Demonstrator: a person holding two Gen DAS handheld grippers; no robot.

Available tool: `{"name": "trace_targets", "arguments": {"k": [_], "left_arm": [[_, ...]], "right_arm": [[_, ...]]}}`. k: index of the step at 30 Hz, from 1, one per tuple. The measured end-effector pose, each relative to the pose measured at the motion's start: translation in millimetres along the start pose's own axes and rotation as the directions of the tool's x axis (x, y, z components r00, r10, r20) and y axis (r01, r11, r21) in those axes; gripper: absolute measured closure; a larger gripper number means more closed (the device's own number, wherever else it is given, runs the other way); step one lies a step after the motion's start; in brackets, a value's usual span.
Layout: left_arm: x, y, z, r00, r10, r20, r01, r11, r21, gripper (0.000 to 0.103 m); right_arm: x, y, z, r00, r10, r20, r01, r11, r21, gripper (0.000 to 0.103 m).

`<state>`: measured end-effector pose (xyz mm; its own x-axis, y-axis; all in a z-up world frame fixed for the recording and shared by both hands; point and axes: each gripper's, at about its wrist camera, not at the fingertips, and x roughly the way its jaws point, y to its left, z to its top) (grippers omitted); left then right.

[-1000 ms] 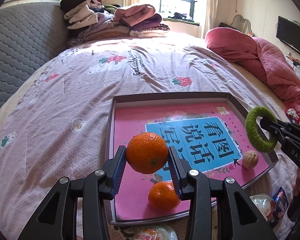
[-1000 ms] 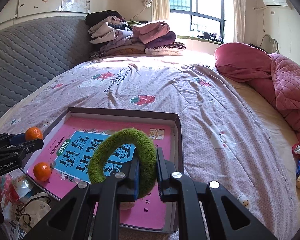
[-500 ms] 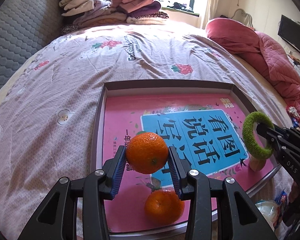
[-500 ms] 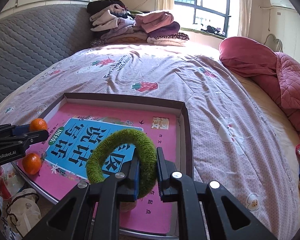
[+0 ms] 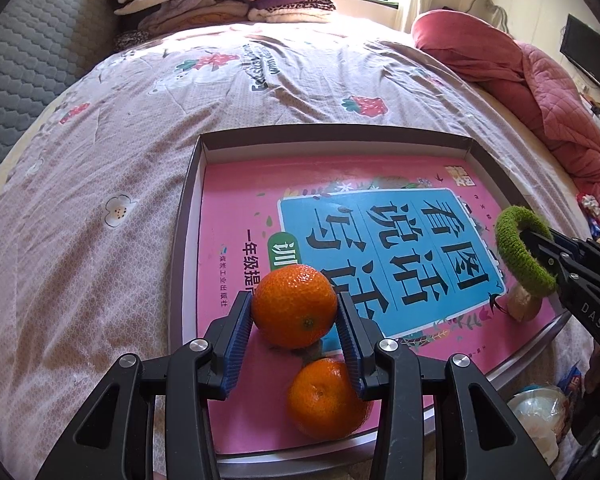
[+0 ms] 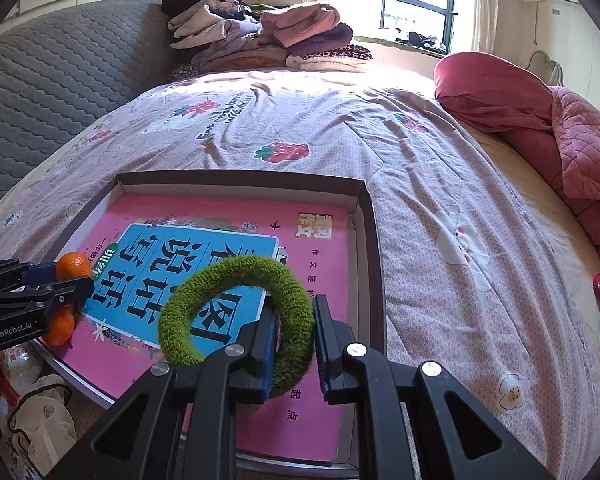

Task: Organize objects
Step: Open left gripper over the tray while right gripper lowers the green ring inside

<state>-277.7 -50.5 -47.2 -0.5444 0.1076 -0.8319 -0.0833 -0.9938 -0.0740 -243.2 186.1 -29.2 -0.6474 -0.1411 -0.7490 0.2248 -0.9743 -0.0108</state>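
Right wrist view: the ring (image 6: 236, 312) sits low center between opening jaws, to be dropped gently into the tray (image 6: 364, 216). An orange (image 5: 294, 306) is held tight in left jaws.

The right hand-held gripper (image 6: 294, 334), jaws opening, has a green ring (image 6: 236, 312) between them above the box (image 6: 368, 216).

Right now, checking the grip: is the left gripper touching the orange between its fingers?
Touching. In the left wrist view, both pads of the left gripper press the orange's sides.

Strawberry-print bed (image 5: 120, 152) bearing shallow box (image 5: 332, 134), folded clothes (image 6: 268, 40), red quilt (image 6: 540, 120).
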Motion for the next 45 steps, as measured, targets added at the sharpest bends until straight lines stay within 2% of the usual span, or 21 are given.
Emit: {"name": "trace_targets", "arguments": {"k": [3, 9, 28, 41, 45], "left_arm": [[-1, 0, 0, 1.0, 0.001, -0.003, -0.001, 1.0, 0.002, 0.06], [-6, -2, 0, 1.0, -0.002, 0.008, 0.002, 1.0, 0.008, 0.06], [-32, -4, 5, 0.997, 0.001, 0.073, -0.001, 1.0, -0.002, 0.059], [-63, -11, 0, 0.993, 0.007, 0.12, -0.006, 1.0, -0.004, 0.048], [-77, -18, -4, 0.991, 0.0, 0.137, -0.001, 1.0, 0.006, 0.046]], "right_arm": [[1, -4, 1, 1.0, 0.009, -0.014, -0.009, 1.0, 0.021, 0.076], [-2, -11, 3, 1.0, 0.011, -0.018, -0.01, 0.999, 0.049, 0.071], [-19, -15, 10, 0.999, 0.035, 0.027, -0.037, 0.996, 0.08, 0.069], [-48, -2, 10, 0.995, 0.055, 0.077, -0.059, 0.997, 0.044, 0.065], [-61, 2, 10, 0.993, 0.058, 0.099, -0.061, 0.998, 0.03, 0.059]]}}
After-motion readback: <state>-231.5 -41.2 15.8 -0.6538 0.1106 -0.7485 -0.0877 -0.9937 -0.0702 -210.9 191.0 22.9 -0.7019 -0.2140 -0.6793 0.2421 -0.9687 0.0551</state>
